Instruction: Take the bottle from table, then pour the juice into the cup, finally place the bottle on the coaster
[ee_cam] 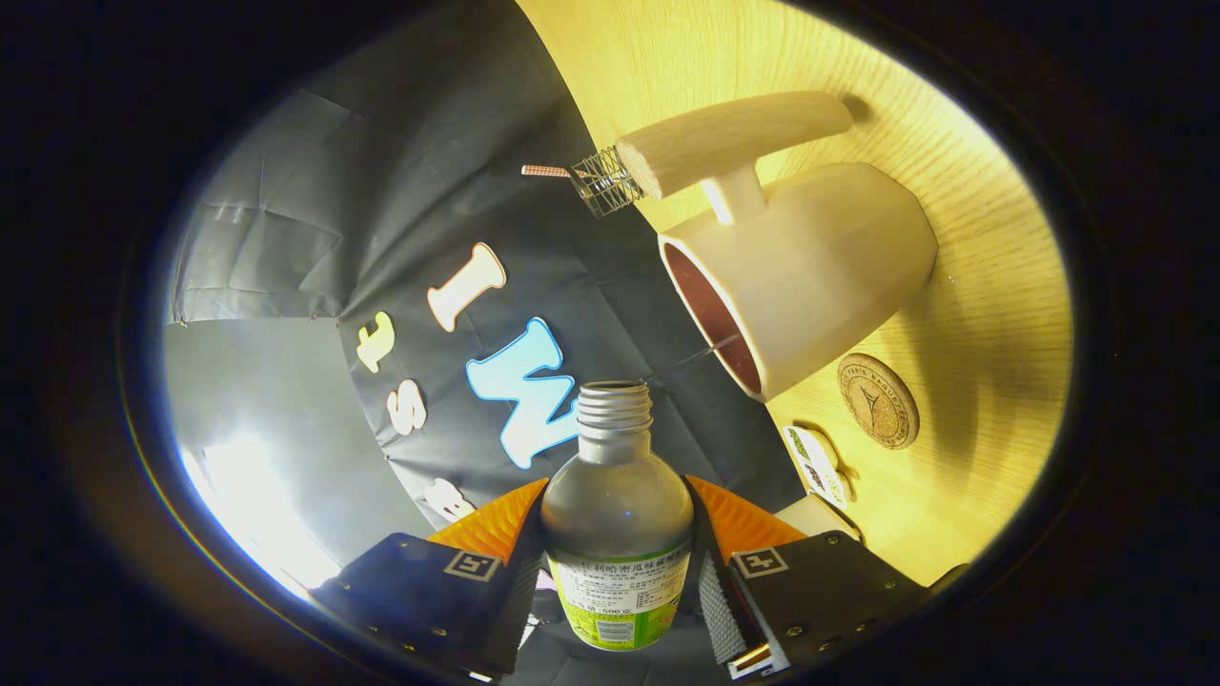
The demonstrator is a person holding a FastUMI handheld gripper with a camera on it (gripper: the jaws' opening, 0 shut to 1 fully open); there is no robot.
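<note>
**Inspector A:** Item one, the bottle (617, 519). It sits between the fingers of the gripper (618, 572), both pressing on its labelled lower body, one each side. Cap off, threaded neck open, pointing ahead toward the cup (801, 276). The whole view is rolled hard over, so I judge the bottle tipped for pouring.

**Inspector B:** Handling?

**Inspector A:** Judged only: a clear, thin-walled plastic body, light, likely to dent if squeezed hard. Smooth shoulder, slippery; the label band gives better purchase. I cannot tell how much juice it holds. The present hold, low on the straight wall, looks right; the tapering shoulder would let it slide.

**Inspector B:** Surroundings?

**Inspector A:** The cup stands on the wooden table (991, 314), beyond the neck and apart from it, mouth showing a dark inside. Its handle faces a wooden-handled whisk (686, 152) lying just beside it. The round cork coaster (878, 400) lies near the cup's base, bare. A small printed packet (817, 465) lies between coaster and gripper.
</note>
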